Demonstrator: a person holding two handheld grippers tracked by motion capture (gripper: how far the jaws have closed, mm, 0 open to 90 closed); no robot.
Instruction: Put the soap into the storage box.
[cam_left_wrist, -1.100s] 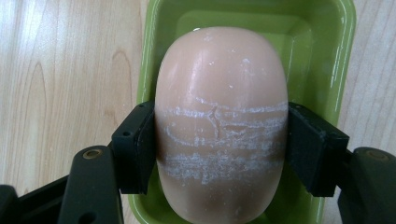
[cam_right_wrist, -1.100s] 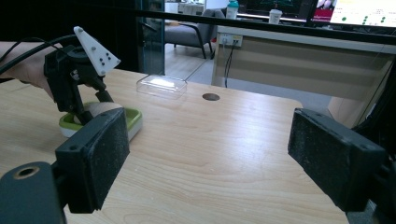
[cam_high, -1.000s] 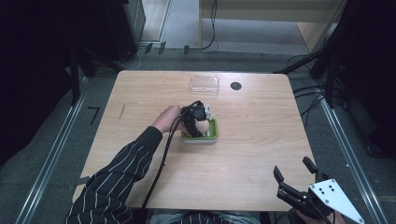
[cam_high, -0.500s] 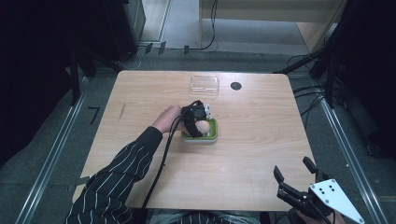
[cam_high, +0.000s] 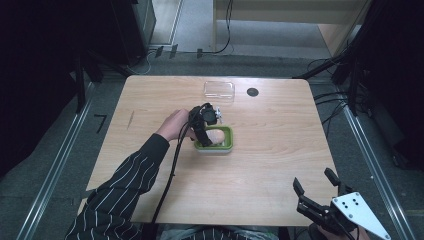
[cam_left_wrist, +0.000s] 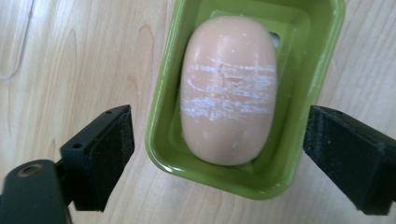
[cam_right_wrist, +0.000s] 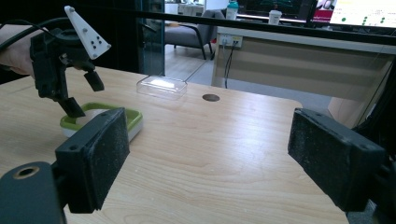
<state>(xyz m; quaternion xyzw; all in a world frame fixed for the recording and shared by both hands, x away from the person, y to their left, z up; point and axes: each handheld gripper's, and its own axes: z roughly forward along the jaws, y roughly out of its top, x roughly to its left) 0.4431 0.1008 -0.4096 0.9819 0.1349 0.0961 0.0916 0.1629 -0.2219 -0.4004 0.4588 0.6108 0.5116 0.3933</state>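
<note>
Little has shifted: left gripper (cam_left_wrist: 219, 154) still hovers, jaws apart, straddling green dish (cam_left_wrist: 163, 121) holding soap (cam_left_wrist: 229, 88) at table centre. Right gripper (cam_high: 320, 192) idles open at five o'clock. Next I'd descend and close.

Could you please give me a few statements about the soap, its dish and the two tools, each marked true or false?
1. The soap bar lies inside the green dish. True.
2. The left tool is shut on the soap. False: its jaws stand open, one on each side of the dish.
3. The clear lid covers the dish. False: it lies apart, farther up the table.
4. The right tool is open at the table's near edge. True.
</note>
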